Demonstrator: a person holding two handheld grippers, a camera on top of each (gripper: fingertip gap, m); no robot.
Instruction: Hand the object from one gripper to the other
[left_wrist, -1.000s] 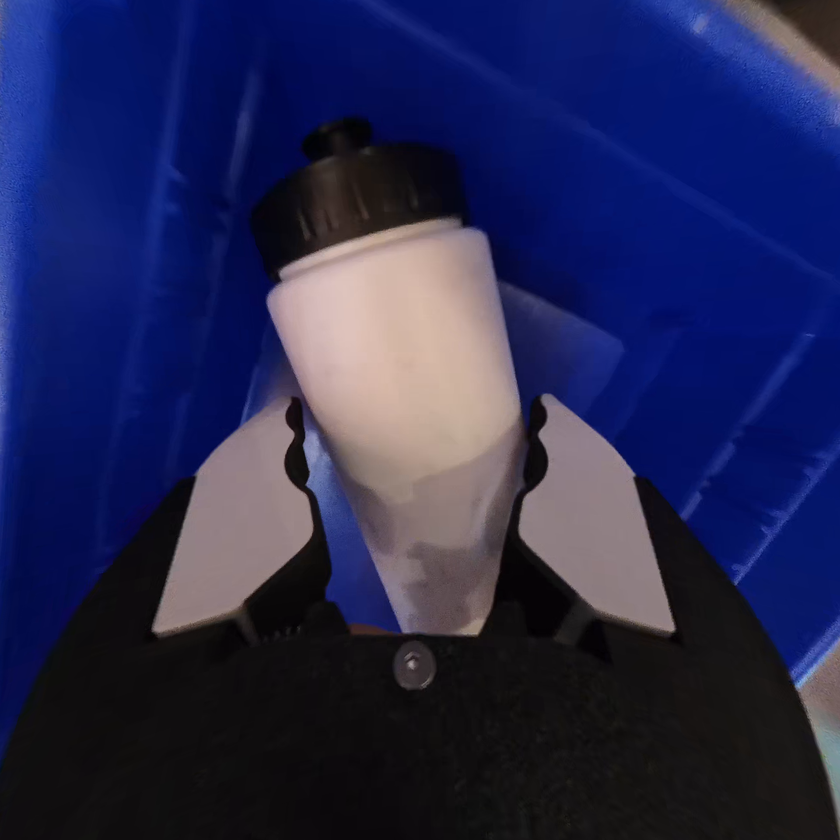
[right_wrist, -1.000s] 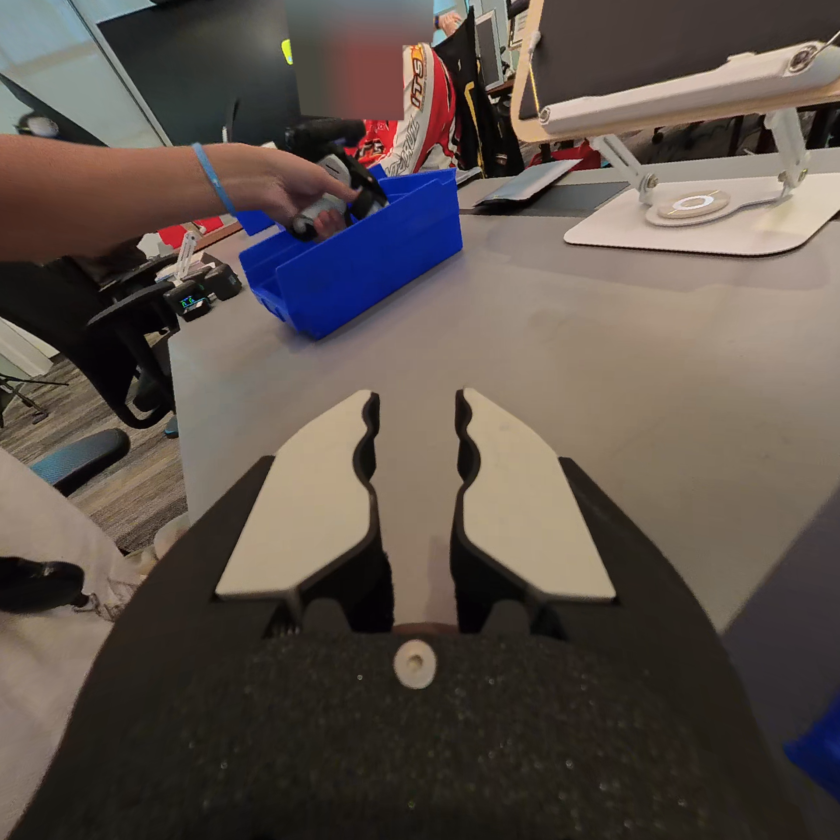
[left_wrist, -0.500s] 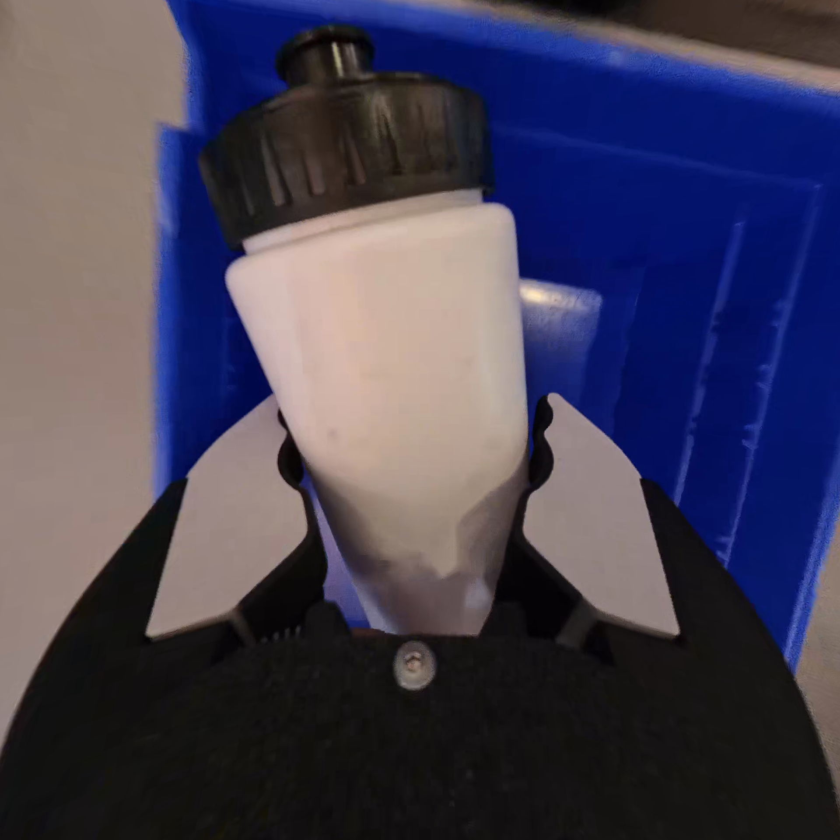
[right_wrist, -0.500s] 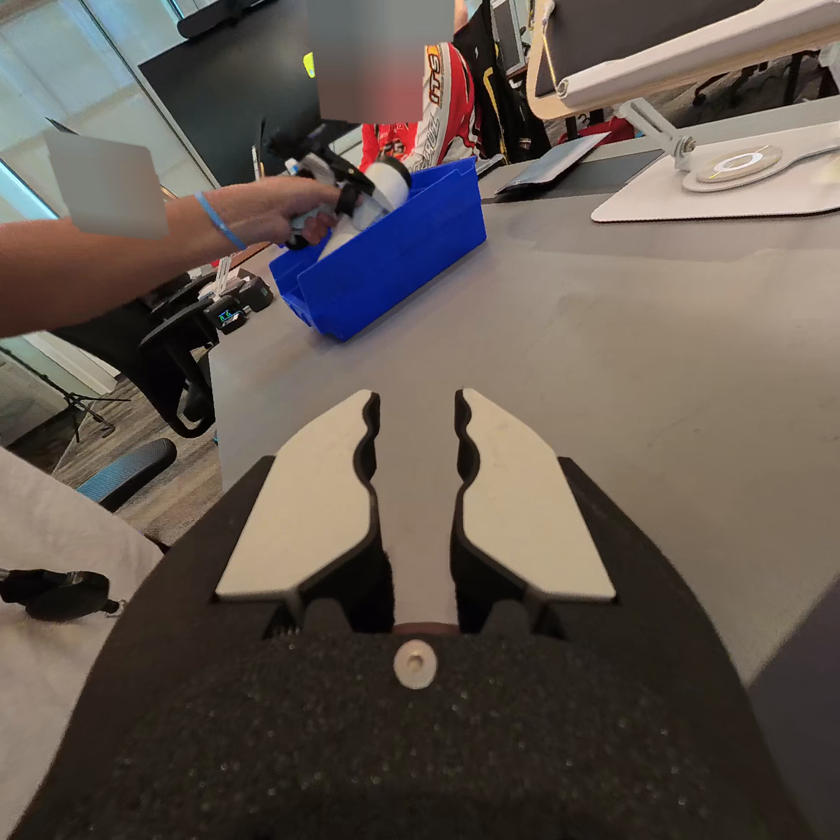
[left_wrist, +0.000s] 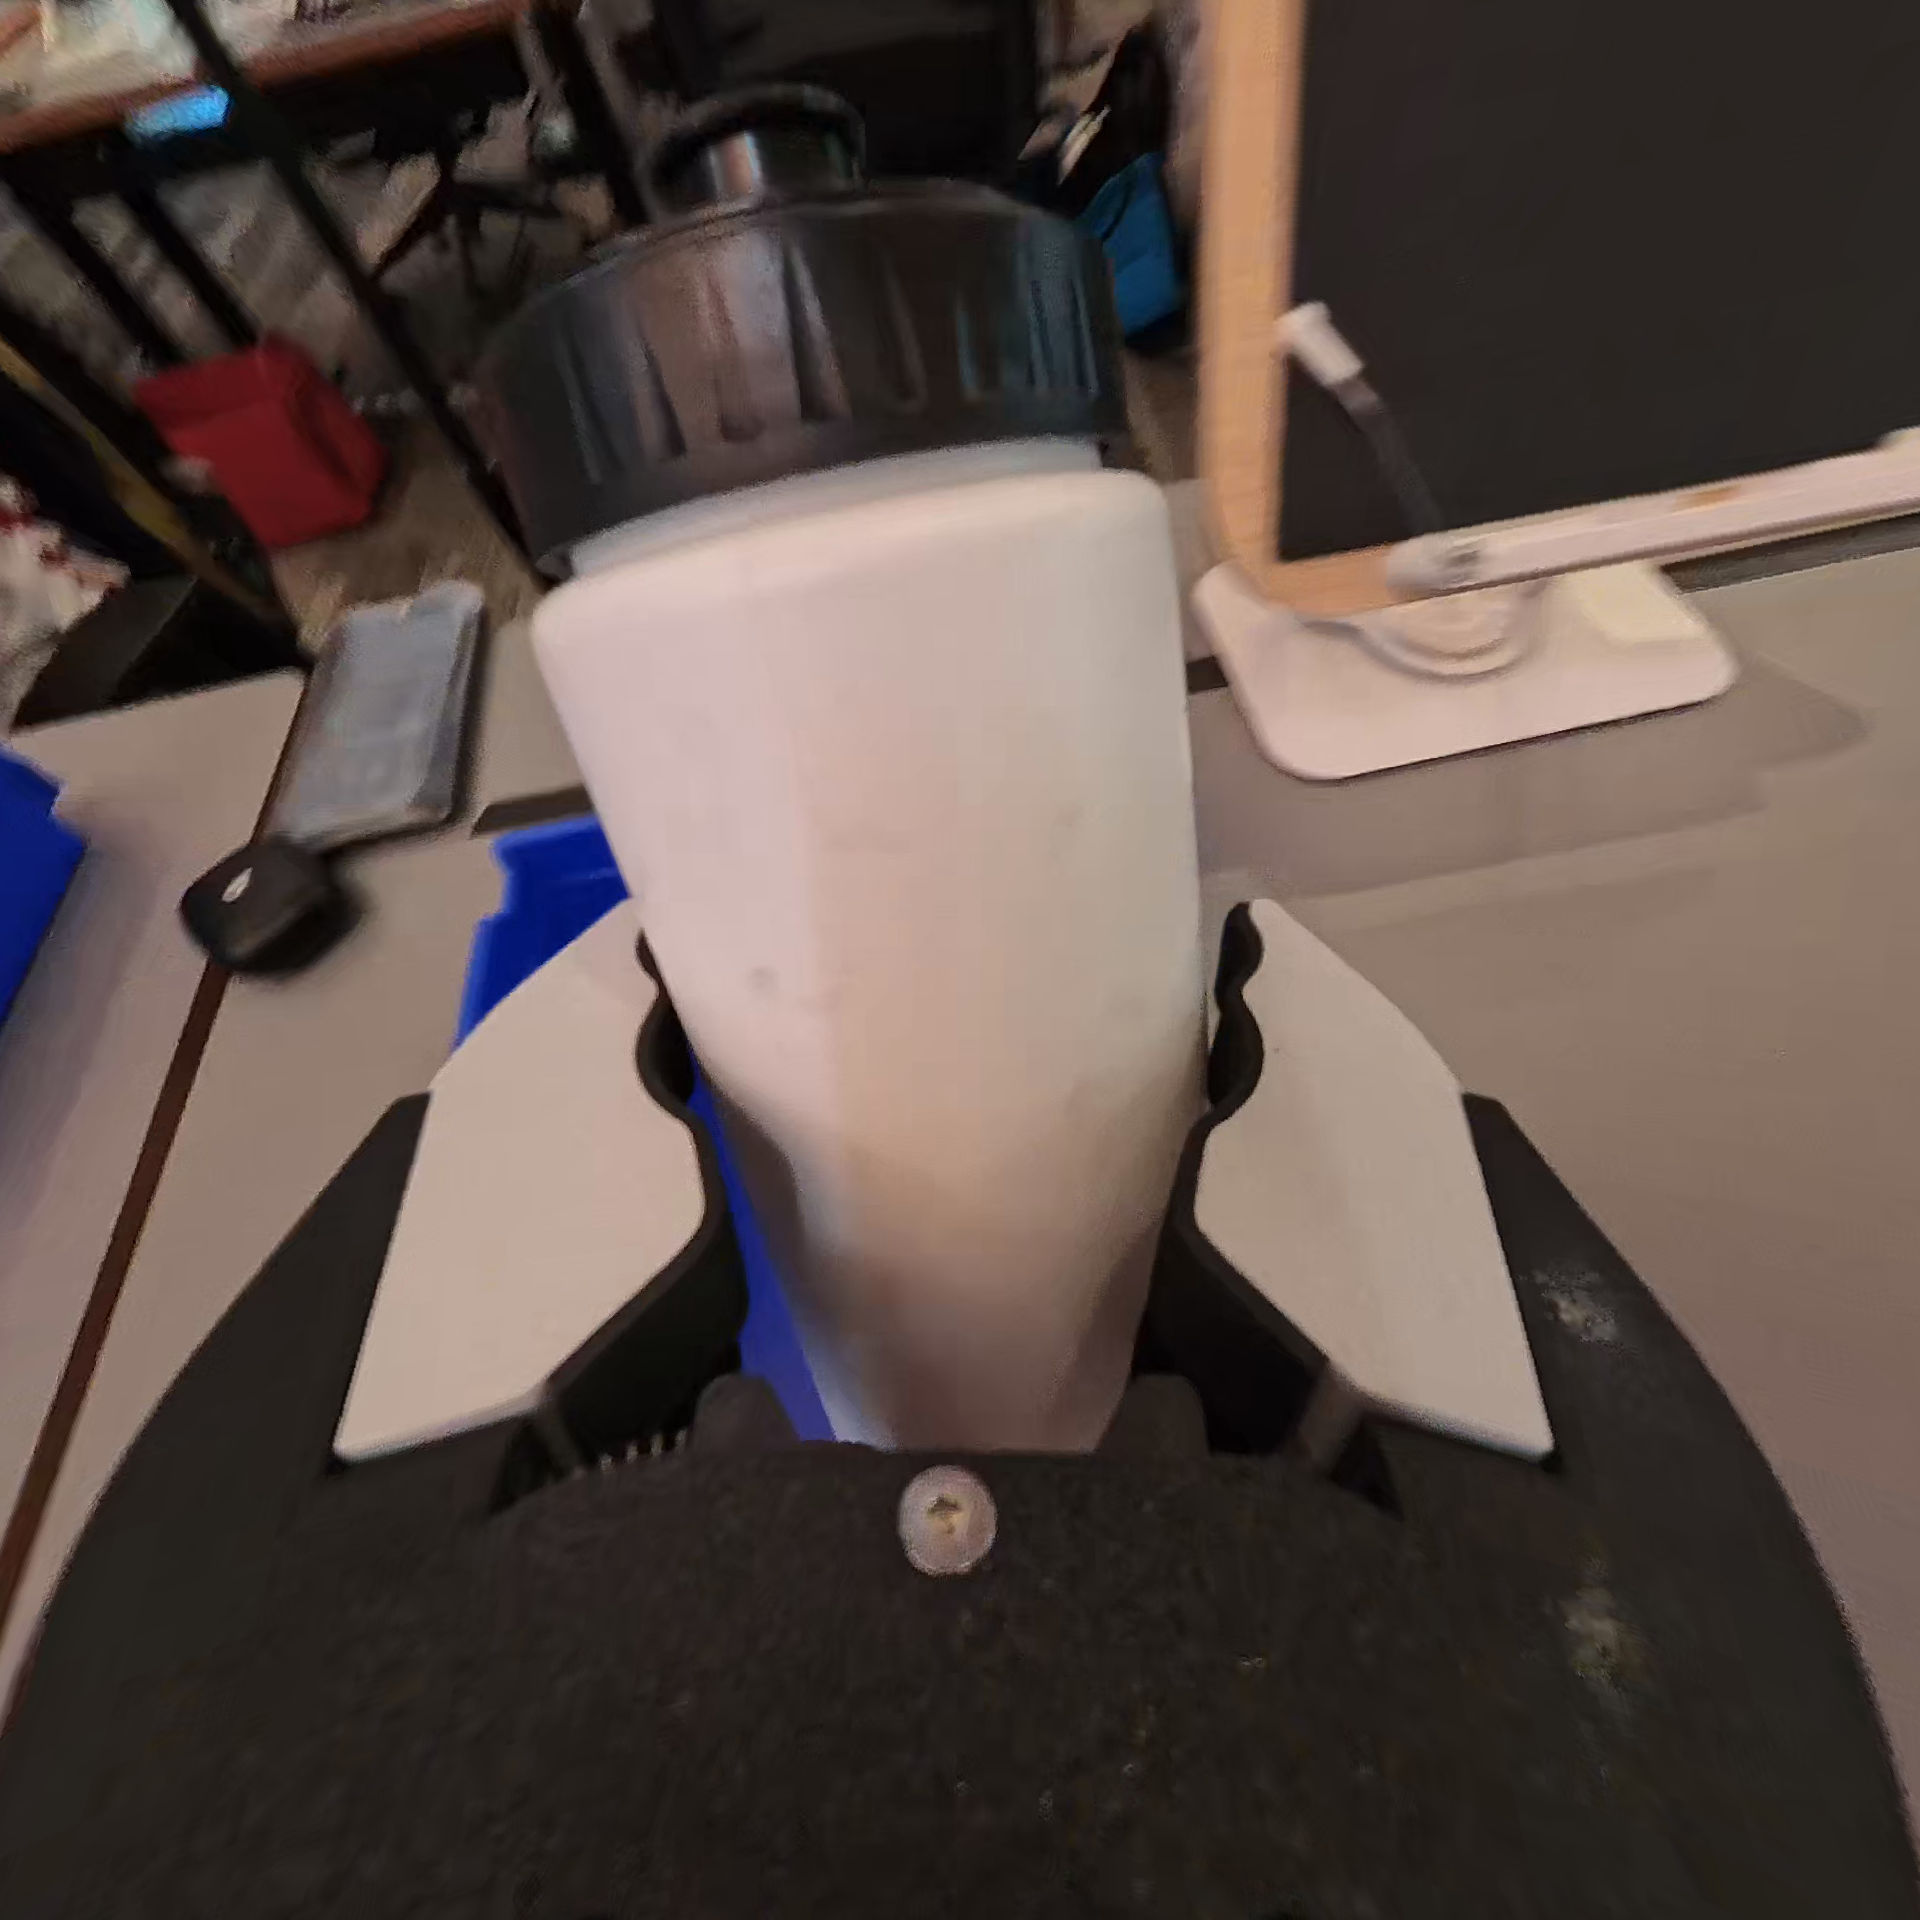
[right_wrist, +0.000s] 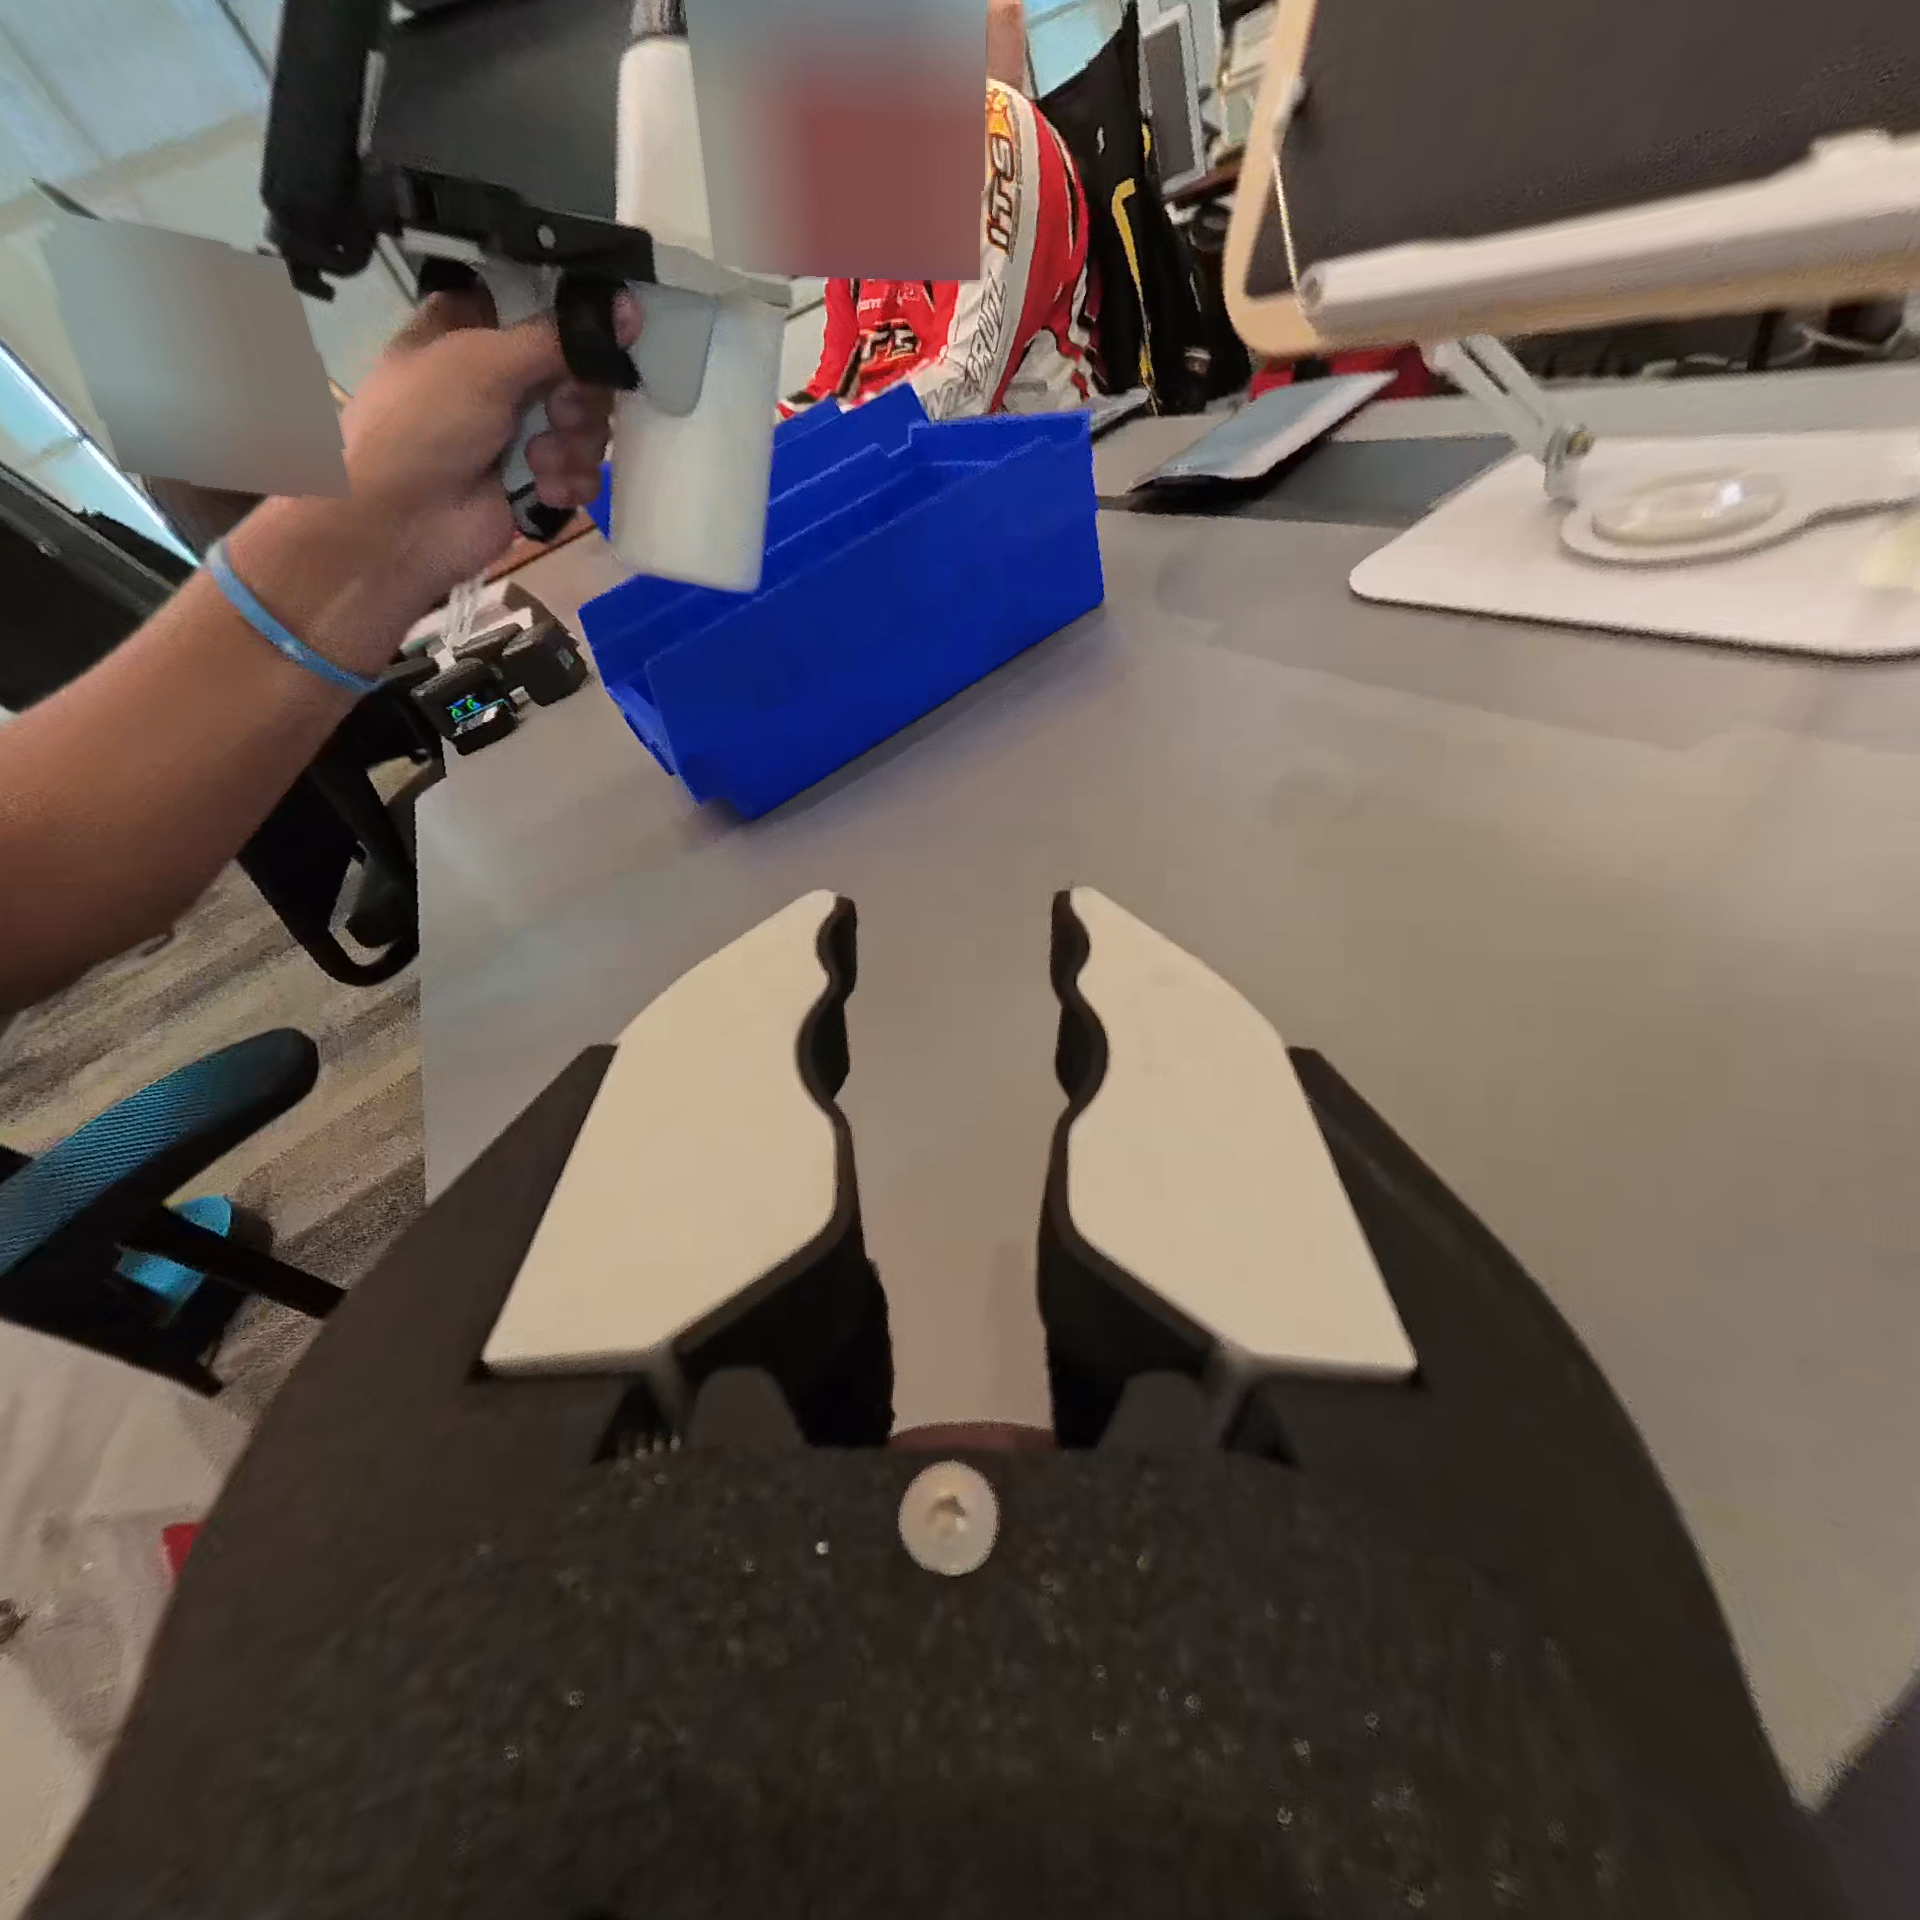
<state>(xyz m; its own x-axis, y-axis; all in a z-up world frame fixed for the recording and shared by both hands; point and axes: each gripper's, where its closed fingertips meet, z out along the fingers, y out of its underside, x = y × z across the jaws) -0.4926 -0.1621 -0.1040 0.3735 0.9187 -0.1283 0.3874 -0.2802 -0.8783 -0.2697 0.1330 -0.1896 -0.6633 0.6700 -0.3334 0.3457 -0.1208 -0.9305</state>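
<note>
Left claw (left_wrist: 935, 1049): we see its 2 fingers clamped on the lower body of the white bottle (left_wrist: 894, 883), whose black cap (left_wrist: 800, 364) points away from the claw. Below and left of the claw lies the blue bin (left_wrist: 551, 894) on the grey table (left_wrist: 1558, 987). Right claw (right_wrist: 951, 966): we see its 2 fingers parted with only table between them. Ahead and left of it sits the bin (right_wrist: 883, 623); above that, a hand (right_wrist: 457, 436) holds the left claw (right_wrist: 707, 416), well apart from the right claw.
</note>
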